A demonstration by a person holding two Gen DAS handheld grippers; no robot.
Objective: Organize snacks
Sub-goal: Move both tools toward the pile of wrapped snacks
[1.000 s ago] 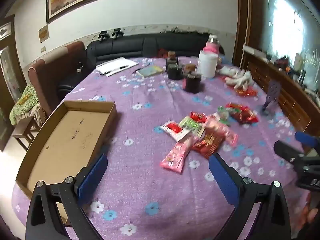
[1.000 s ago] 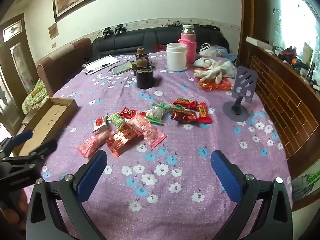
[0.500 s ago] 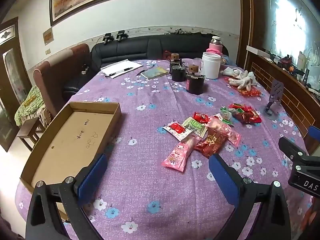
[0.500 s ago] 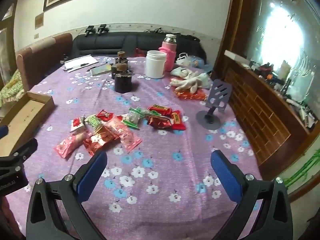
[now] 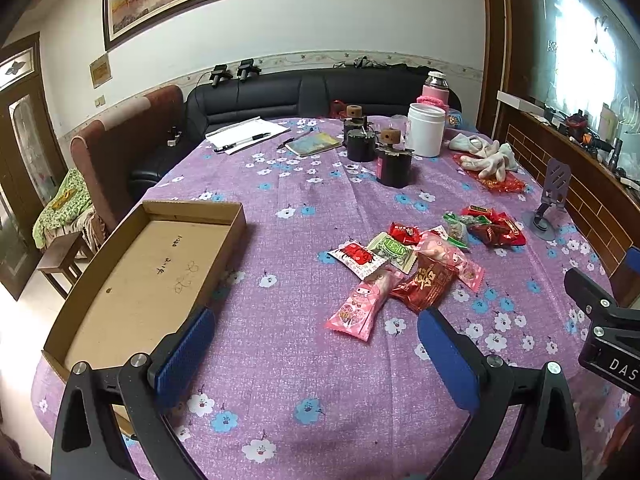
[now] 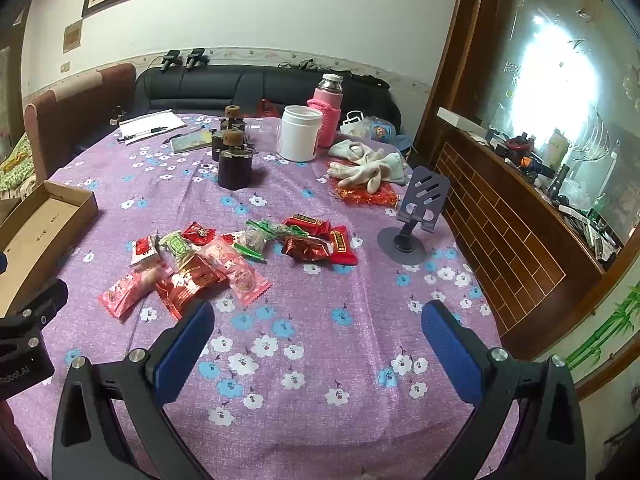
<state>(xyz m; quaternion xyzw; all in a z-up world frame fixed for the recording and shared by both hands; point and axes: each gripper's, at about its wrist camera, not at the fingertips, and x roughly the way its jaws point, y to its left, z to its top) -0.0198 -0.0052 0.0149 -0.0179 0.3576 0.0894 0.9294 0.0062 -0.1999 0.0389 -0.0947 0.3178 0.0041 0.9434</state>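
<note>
Hovering above the near edge of the counter (image 5: 320, 184), the left gripper (image 5: 316, 344) has its blue pads spread wide with nothing between them. The snacks (image 5: 416, 264) lie in a loose heap on the purple flowered cloth at about 1 o'clock from this gripper, near but not touching it; the closest is a pink packet (image 5: 362, 300), just beyond the right pad, with a dark red packet (image 5: 426, 285) overlapping beside it. A shallow cardboard box (image 5: 100, 272), with nothing but pen marks on its bottom, sits at 10 o'clock, its near corner just behind the left pad.

In the right wrist view, the right gripper (image 6: 318, 336) is likewise wide apart and holds nothing. From it the snacks (image 6: 224, 256) spread from 11 to 12 o'clock, the red packet (image 6: 188, 282) nearest its left pad. The cardboard box (image 6: 44, 216) lies farther off at 10 o'clock, well apart from the heap. A grey phone stand (image 6: 416, 216) stands at 1 o'clock.
</note>
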